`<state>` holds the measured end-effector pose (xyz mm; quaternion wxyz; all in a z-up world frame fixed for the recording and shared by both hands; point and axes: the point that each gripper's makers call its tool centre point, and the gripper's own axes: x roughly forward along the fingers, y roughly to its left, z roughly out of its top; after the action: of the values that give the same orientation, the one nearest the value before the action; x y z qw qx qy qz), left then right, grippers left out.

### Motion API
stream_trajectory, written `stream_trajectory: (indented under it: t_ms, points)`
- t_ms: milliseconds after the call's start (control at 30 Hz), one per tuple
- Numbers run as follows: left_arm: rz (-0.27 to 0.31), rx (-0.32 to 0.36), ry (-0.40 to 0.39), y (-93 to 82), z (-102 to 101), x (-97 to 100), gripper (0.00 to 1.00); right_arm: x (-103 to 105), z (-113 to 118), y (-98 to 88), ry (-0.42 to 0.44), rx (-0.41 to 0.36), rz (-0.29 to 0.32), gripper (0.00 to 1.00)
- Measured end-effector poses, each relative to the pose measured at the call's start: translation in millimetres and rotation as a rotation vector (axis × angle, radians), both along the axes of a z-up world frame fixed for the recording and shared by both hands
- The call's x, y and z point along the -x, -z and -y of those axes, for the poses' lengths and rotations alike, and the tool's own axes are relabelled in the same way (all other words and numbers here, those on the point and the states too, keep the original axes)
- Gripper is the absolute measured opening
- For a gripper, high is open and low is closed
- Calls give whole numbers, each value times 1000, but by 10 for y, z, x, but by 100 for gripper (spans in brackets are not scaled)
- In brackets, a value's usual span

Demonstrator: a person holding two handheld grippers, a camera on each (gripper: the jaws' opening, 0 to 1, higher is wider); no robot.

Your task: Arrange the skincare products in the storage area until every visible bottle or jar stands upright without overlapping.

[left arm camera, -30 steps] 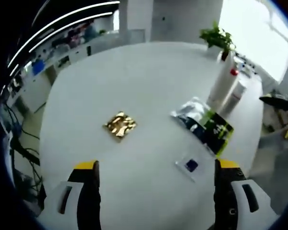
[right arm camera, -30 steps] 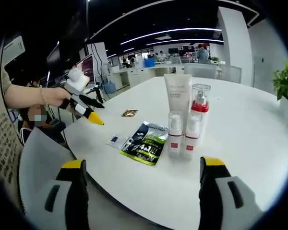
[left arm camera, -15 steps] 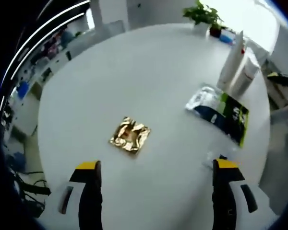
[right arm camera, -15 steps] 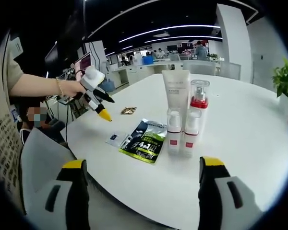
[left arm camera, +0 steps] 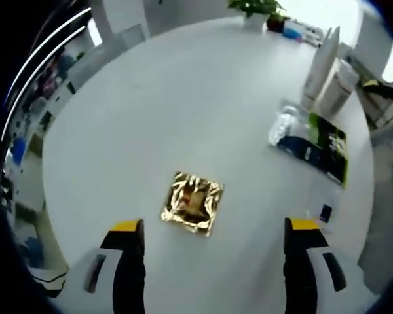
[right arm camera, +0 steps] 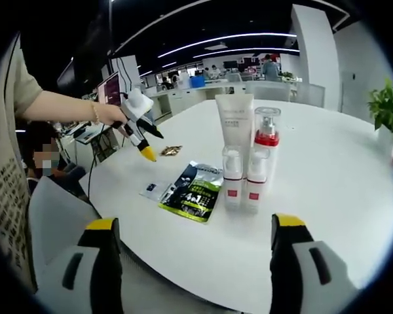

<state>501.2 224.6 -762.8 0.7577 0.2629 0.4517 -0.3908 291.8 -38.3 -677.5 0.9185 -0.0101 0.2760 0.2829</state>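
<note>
The left gripper [left arm camera: 208, 239], jaws spread wide and holding nothing, hovers over the crinkled gold foil sachet [left arm camera: 192, 202] lying flat on the round white table [left arm camera: 157, 104]; picking it up looks like the step in hand, and calls for lowering and closing on it; the right gripper [right arm camera: 193, 239] is equally wide and idle; four white bottles and the tall tube [right arm camera: 234, 134] stand upright beside the dark green pouch [right arm camera: 193, 191], which reads "4 in 1", I think.
</note>
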Motion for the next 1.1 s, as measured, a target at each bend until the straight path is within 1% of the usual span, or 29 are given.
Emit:
stream_trajectory:
  t_ms: [100,233,400,500,733,867,967,1100]
  points:
    - [-11,-8,1,63,-14,-64,76,-3,7,4,4,6,1,96]
    - [-27,-23,-6,144,-59,-162,73,-6,17,13,9,14,0,96]
    - [-48,-28,-16,178,-101,-250,67,-11,27,23,15,19,-3,96]
    - [-49,-39,4,198,-105,-278,62,-16,38,25,21,21,-4,96]
    - [-70,-50,36,226,-81,-268,51,-20,49,33,27,28,-6,95]
    - [-89,-48,50,228,-65,-256,49,-23,56,34,31,32,-6,95]
    - [-95,-62,66,222,-70,-256,47,-25,63,36,34,34,-6,95]
    - [-101,-74,79,210,-66,-251,41,-27,67,37,36,35,-6,95]
